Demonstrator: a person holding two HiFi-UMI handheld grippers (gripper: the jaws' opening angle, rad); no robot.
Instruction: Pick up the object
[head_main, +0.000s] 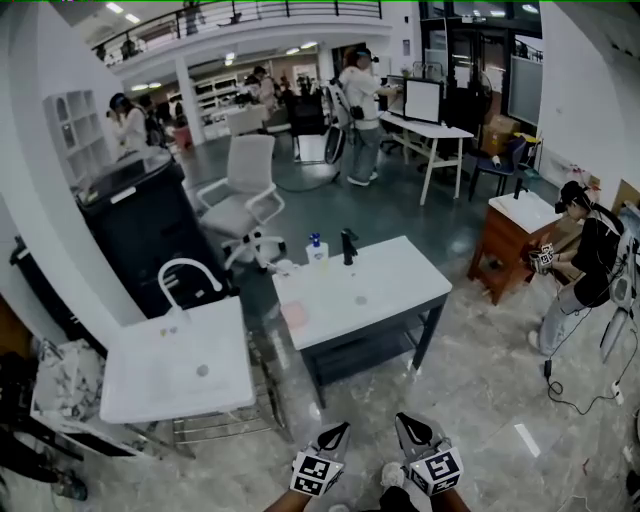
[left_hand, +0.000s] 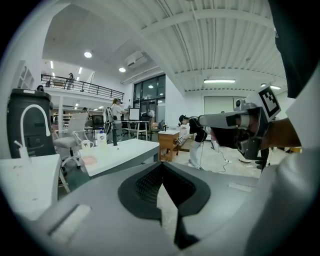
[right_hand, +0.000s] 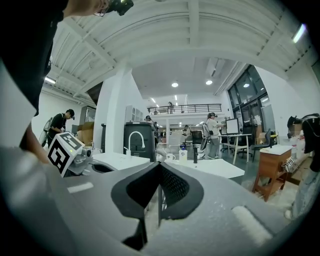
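- Marble floor (head_main: 480, 400): open ground runs from the grippers at 6 o'clock up to the white table's near edge.
- White table (head_main: 390, 285): dead ahead at 12 o'clock, its top mostly bare.
- Sink counter (head_main: 150, 385): at 10 o'clock, near the table's left edge with a narrow gap between them.
- Left gripper (head_main: 337, 432) and right gripper (head_main: 410, 428): side by side, both with jaws closed on nothing. Their cubes carry square patterns and no words.
- Bottle (head_main: 317, 250): pale with a blue cap, upright on the table's far edge at 11 o'clock. Its label is too small to read.
- White mug (left_hand: 86, 144): near the bottle on that same far edge. Which of these is the task's object cannot be told.
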